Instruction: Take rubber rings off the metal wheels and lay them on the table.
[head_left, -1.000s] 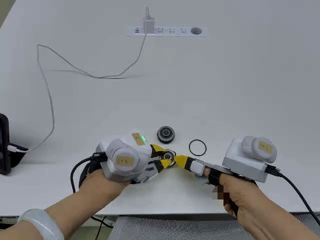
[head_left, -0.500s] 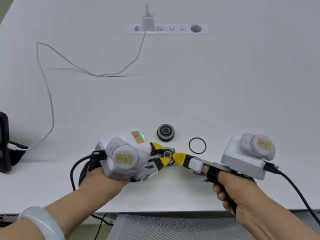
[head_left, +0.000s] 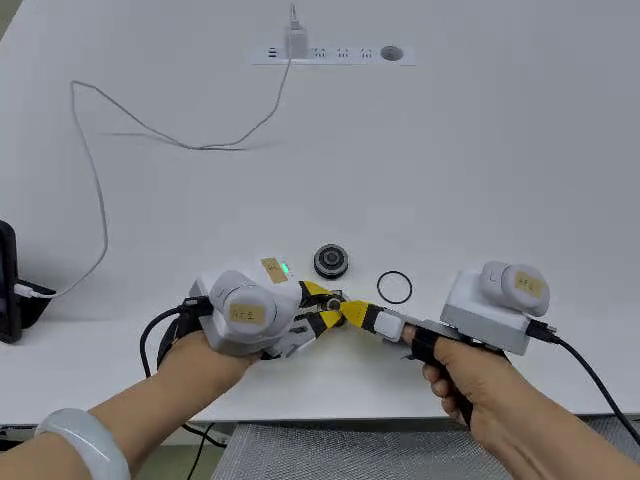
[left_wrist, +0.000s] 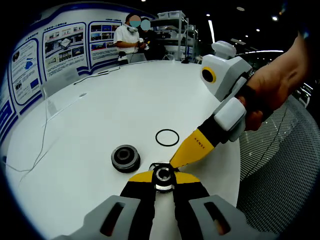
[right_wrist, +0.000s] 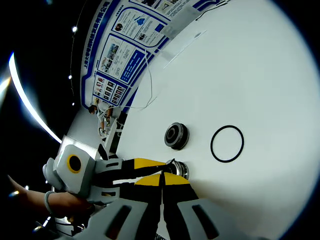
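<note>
Over on the left, the left gripper (head_left: 322, 306) has its yellow jaws clamped on a small silver metal wheel (left_wrist: 163, 175), right at the near edge of the white table (head_left: 480, 150). A second dark metal wheel (head_left: 331, 261) sits just beyond it. From the right comes the right gripper (head_left: 353, 312), jaws drawn narrow, tips against the held wheel's rim; whether they have its rubber ring pinched, I cannot tell. The danger is a sideways pull that twists the wheel out of the left clamp. A thin ring could also slip the tips and spring over the near edge. Further right lies a loose black rubber ring (head_left: 395, 287), easily nudged.
</note>
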